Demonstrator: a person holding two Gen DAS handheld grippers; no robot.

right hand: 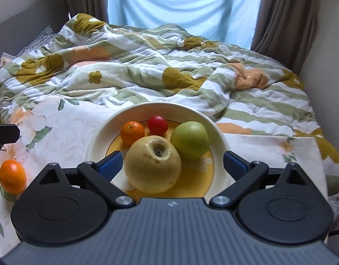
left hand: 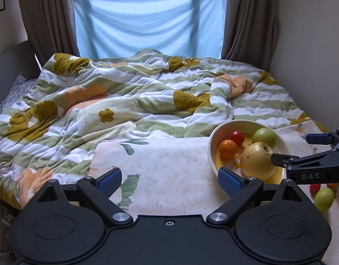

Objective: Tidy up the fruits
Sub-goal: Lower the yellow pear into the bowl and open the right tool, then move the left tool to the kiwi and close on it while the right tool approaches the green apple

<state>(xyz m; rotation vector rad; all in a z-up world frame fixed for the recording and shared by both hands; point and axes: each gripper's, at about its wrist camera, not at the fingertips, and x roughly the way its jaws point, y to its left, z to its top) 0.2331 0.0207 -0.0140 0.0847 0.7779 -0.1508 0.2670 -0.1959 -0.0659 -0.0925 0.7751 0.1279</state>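
White letters "DAS" mark the right hand-held gripper [left hand: 302, 148], jaws apart, empty, over the bowl [right hand: 96, 141]; left hand-held gripper [left hand: 169, 180] likewise apart.

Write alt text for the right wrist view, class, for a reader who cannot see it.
An open gripper hovers over a white bowl holding a yellow pear, a green apple, a small orange and a red tomato. Another orange lies on the floral cloth, left of the bowl. A rumpled blanket lies behind.

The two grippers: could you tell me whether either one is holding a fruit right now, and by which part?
Nothing is held. The right gripper stands open around the yellow pear in the bowl, pads clear of it; the left gripper is open and empty.
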